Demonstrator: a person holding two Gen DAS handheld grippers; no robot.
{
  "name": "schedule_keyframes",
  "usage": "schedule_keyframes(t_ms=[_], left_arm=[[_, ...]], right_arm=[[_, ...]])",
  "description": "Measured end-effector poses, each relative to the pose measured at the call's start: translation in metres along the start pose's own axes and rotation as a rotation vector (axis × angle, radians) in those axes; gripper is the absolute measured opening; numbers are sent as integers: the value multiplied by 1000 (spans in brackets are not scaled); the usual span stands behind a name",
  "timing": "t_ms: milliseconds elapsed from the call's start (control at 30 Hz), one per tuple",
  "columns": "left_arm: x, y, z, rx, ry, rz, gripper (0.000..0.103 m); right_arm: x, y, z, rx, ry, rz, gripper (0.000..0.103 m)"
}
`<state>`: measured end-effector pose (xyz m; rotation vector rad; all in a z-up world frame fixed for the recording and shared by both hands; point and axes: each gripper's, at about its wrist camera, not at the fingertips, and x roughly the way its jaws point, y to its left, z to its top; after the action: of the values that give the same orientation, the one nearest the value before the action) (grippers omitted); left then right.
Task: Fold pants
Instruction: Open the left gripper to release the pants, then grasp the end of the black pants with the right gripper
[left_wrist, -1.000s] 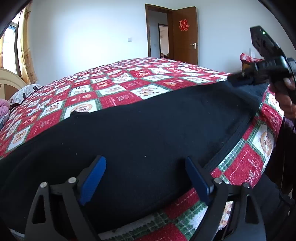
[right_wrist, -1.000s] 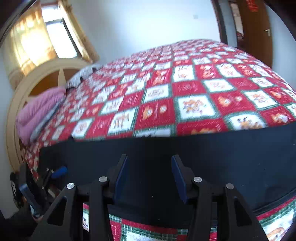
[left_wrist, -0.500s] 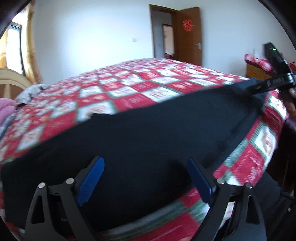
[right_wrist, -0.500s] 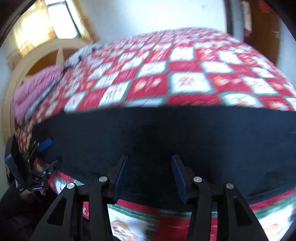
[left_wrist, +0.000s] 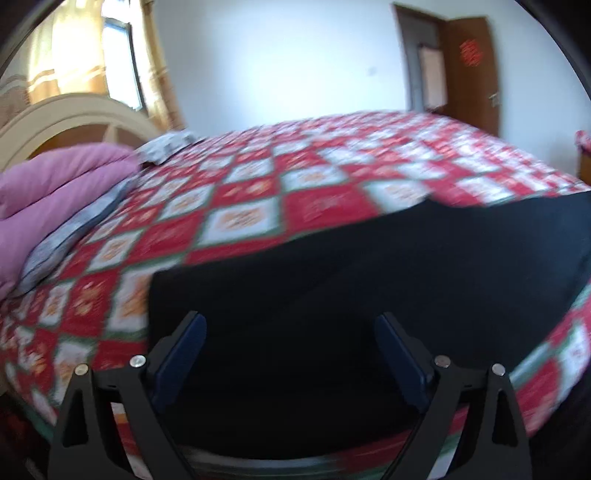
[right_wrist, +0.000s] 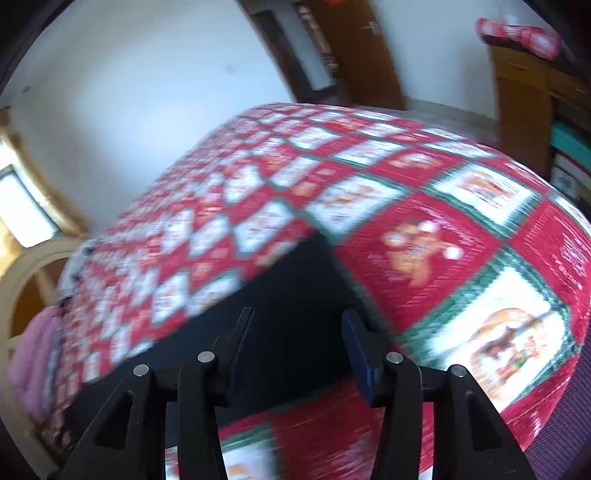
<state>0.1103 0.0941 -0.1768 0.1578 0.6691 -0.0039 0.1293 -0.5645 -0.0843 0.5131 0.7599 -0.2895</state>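
Pants (left_wrist: 369, 280), black, lie flat along the near edge of the bed (left_wrist: 258, 206), filling the lower centre and right of the left wrist view. Left hand-held gripper (left_wrist: 291, 354) hovers over the cloth, fingers wide apart, nothing between them. A second ago this view faced the door with the other gripper at upper right; now it has swung toward the pink pillow (left_wrist: 48, 199) at left, showing one squared end of the pants.

Right wrist view: pants (right_wrist: 295, 295) run from lower left to centre, their other end just ahead of the right hand-held gripper (right_wrist: 299, 350), fingers apart and empty. Earlier it looked across the middle of the cloth.

Step, as judged: each gripper lining up on an end. Next move calls for pinching both ends cleanly.
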Motion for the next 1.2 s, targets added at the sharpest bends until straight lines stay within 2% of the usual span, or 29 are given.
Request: schedule_keyframes(t_ms=[100, 233, 300, 367, 500, 633, 833, 1000, 1033, 1100, 1133, 1200], left_arm=[[3, 29, -8, -106, 18, -36, 98], [-3, 50, -11, -142, -8, 9, 98], [-2, 62, -11, -170, -10, 29, 98], [0, 72, -13, -214, -13, 11, 98], [11, 83, -25, -287, 11, -26, 98], [15, 82, -32, -329, -3, -46, 103], [14, 82, -33, -326, -13, -49, 103], [15, 82, -37, -329, -32, -52, 103], [15, 82, -38, -329, -37, -53, 103], [15, 82, -39, -330, -43, -57, 103], [15, 82, -39, -329, -45, -58, 103], [15, 83, -39, -329, -46, -61, 103]], right_arm=[[-3, -2, 1, -9, -21, 14, 47], [-31, -18, 10, 55, -78, 13, 48], [-32, -30, 10, 99, -51, 48, 48], [-28, -48, 7, 177, -13, 97, 48], [-17, -60, 2, 229, 33, 148, 48], [-12, -56, 1, 214, 5, 195, 48], [-2, -37, -5, 60, -68, 105, 48], [2, -31, -7, 4, -97, 92, 46], [2, -33, -6, 19, -102, 97, 45], [1, -35, -6, 27, -99, 88, 30], [1, -36, -6, 24, -97, 79, 18], [1, -41, -6, 57, -93, 125, 13]])
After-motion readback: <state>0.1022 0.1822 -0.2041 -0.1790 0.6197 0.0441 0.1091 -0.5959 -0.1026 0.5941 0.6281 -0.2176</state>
